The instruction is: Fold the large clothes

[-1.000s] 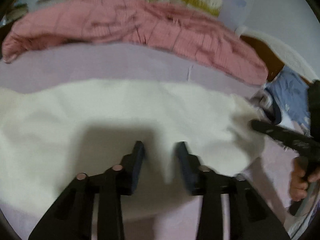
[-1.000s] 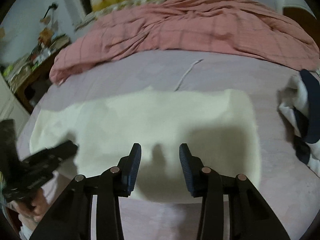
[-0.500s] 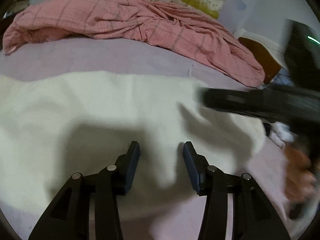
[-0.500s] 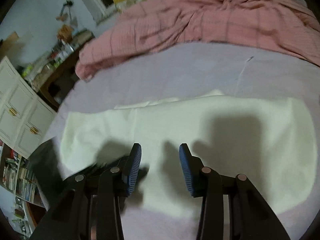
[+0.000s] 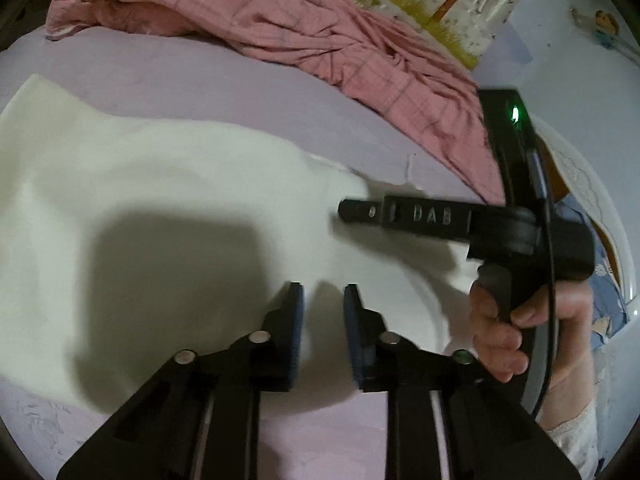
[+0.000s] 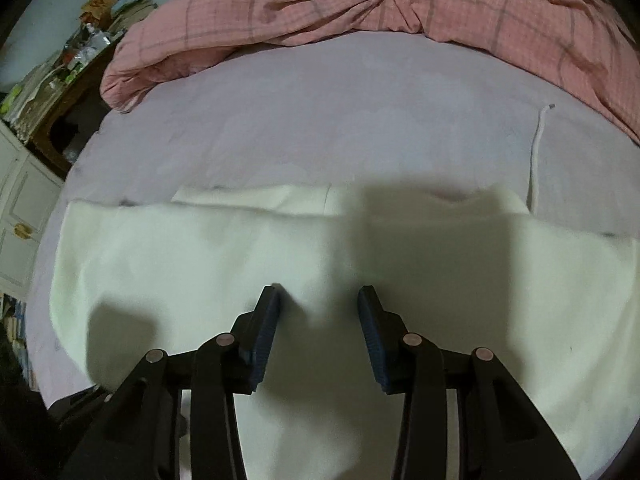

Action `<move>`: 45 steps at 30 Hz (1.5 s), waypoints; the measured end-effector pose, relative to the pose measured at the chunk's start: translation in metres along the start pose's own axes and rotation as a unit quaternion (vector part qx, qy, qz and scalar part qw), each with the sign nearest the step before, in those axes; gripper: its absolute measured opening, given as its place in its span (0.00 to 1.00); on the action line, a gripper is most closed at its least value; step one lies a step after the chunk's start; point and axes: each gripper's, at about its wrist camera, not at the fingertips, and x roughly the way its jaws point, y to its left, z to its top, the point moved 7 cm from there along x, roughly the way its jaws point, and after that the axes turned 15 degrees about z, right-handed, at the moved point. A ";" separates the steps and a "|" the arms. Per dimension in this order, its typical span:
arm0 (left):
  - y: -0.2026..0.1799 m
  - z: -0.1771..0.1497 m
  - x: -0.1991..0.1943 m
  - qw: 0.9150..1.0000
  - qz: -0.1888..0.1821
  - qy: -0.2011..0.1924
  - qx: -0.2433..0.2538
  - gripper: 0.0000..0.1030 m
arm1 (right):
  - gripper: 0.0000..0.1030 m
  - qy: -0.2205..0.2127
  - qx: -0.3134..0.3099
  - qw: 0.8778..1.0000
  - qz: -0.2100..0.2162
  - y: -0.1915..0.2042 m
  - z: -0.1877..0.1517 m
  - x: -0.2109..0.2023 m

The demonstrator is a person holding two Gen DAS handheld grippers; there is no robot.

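Note:
A large cream-white garment (image 5: pixel 152 208) lies flat on the lilac bed sheet (image 5: pixel 224 92), folded into a long band; it also fills the right wrist view (image 6: pixel 200 264). My left gripper (image 5: pixel 323 292) is open and empty just above its near edge. My right gripper (image 6: pixel 319 294) is open and empty over the middle of the garment; from the left wrist view it (image 5: pixel 360 212) reaches in from the right, held by a hand (image 5: pixel 516 328). A white drawstring (image 6: pixel 536 148) trails from the garment's far right edge.
A crumpled pink plaid duvet (image 6: pixel 360 4) lies across the far side of the bed, also in the left wrist view (image 5: pixel 320 36). A cluttered wooden table (image 6: pixel 68 72) and white cabinet (image 6: pixel 20 216) stand left of the bed. Blue patterned clothes (image 5: pixel 600 280) lie at the right.
My right gripper has swung left across the garment to its middle. My left gripper has shifted right along the near edge and its jaws have narrowed a little. The garment lies as before.

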 end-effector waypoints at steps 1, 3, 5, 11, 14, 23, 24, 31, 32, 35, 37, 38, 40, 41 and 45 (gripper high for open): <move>0.001 0.000 0.001 1.000 0.003 0.001 0.002 0.15 | 0.42 -0.002 0.002 1.000 -0.004 -0.001 0.005 0.001; 0.001 -0.001 0.002 1.000 0.006 0.000 0.005 0.15 | 0.42 -0.010 0.004 1.000 -0.017 -0.002 0.016 0.008; 0.002 -0.002 0.001 1.000 0.005 -0.001 0.003 0.15 | 0.42 -0.014 0.011 1.000 -0.022 -0.005 0.022 0.015; 0.004 -0.006 0.002 1.000 0.004 0.000 0.002 0.15 | 0.41 -0.017 0.001 1.000 -0.019 0.008 0.000 -0.005; 0.009 -0.002 0.004 1.000 -0.005 0.007 -0.020 0.12 | 0.41 -0.030 -0.026 0.999 -0.028 0.012 -0.039 -0.028; -0.004 -0.003 -0.001 0.999 0.025 -0.021 0.012 0.12 | 0.43 -0.081 -0.025 0.996 0.004 0.014 -0.099 -0.062; -0.005 -0.003 -0.001 0.999 0.028 -0.024 0.017 0.13 | 0.43 -0.085 -0.023 0.996 0.006 0.014 -0.103 -0.065; -0.011 -0.004 0.001 0.996 0.061 -0.044 0.049 0.14 | 0.43 -0.122 -0.023 0.992 0.025 0.007 -0.145 -0.105; -0.013 -0.004 0.002 0.995 0.070 -0.049 0.057 0.14 | 0.43 -0.131 -0.010 0.991 0.029 -0.001 -0.152 -0.111; -0.018 -0.006 0.001 0.991 0.094 -0.062 0.078 0.14 | 0.70 -0.171 0.059 0.982 0.050 -0.036 -0.171 -0.128; -0.021 -0.007 0.002 0.989 0.101 -0.067 0.086 0.16 | 0.80 -0.198 0.121 0.972 0.040 -0.071 -0.182 -0.137; -0.022 -0.007 0.002 0.988 0.104 -0.069 0.089 0.16 | 0.80 -0.204 0.152 0.966 0.044 -0.084 -0.184 -0.137; -0.022 -0.007 0.003 0.987 0.108 -0.071 0.092 0.17 | 0.80 -0.215 0.233 0.944 0.095 -0.113 -0.190 -0.134; -0.022 -0.007 0.003 0.987 0.108 -0.072 0.092 0.17 | 0.80 -0.233 0.258 0.930 0.118 -0.121 -0.189 -0.136; -0.023 -0.006 0.003 0.988 0.102 -0.070 0.089 0.19 | 0.80 -0.267 0.287 0.916 0.088 -0.135 -0.174 -0.135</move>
